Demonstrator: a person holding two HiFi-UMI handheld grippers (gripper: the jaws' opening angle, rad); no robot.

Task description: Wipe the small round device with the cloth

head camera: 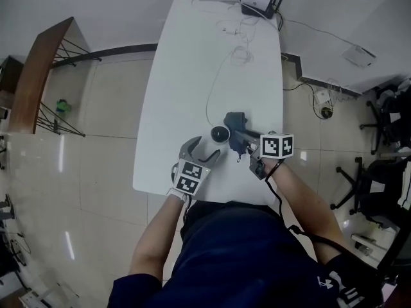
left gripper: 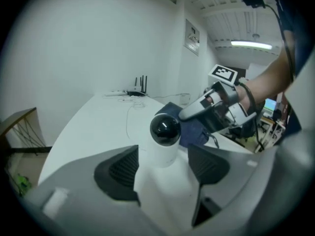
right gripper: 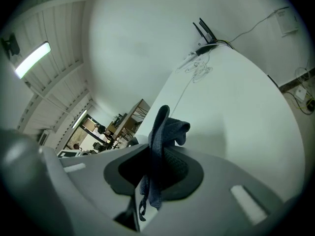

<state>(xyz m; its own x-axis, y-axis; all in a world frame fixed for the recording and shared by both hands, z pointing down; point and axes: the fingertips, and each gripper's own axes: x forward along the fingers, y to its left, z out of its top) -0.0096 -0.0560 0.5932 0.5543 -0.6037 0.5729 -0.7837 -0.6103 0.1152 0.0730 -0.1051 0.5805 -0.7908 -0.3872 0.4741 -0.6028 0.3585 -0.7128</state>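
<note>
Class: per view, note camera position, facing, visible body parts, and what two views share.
Head view: on the head, facing steeply down at the table; torso and forearms show.
Left gripper view: on the left gripper, along jaws holding the device; right forearm shows.
Right gripper view: on the right gripper, along jaws gripping the cloth; no body.
Shared: the router.

1. We can read no words or numbers in any view.
2. The left gripper's cube (head camera: 191, 176) and the right gripper's cube (head camera: 277, 145), lower centre of the head view, carry black-and-white square markers: patterns only, no letters.
3. A wall plaque (left gripper: 192, 36), upper middle of the left gripper view, is too small to read.
4. A white emblem (head camera: 324, 282) on the dark shirt, lower right of the head view, shows no legible lettering.
</note>
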